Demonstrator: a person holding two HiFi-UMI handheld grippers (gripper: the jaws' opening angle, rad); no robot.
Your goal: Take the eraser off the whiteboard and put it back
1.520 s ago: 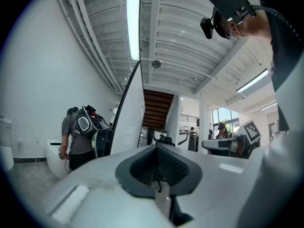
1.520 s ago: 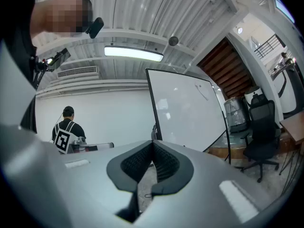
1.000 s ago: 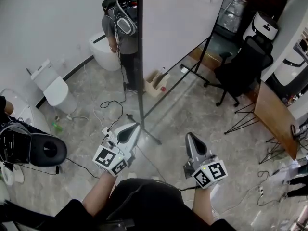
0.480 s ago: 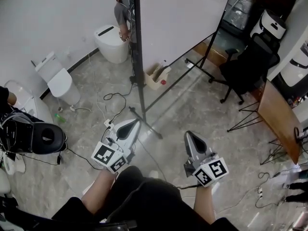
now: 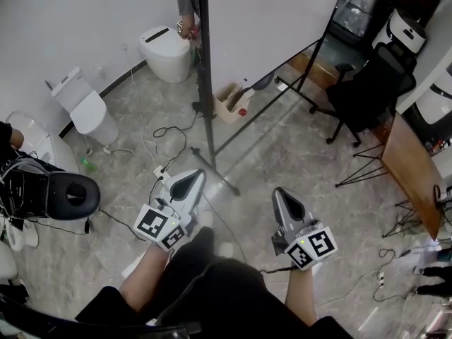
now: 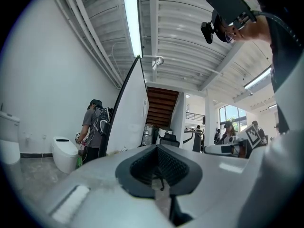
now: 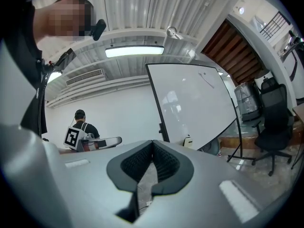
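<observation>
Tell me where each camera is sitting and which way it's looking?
Head view: on the person's head, looking steeply down at floor and whiteboard; forearms, left gripper and right gripper show.
Left gripper view: on the left gripper, looking along its shut jaws at the whiteboard's edge and a toilet; the person's head camera shows above.
Right gripper view: on the right gripper, looking along its shut jaws at the whiteboard's face; the left gripper's marker cube shows.
Shared: all three see the whiteboard.
</observation>
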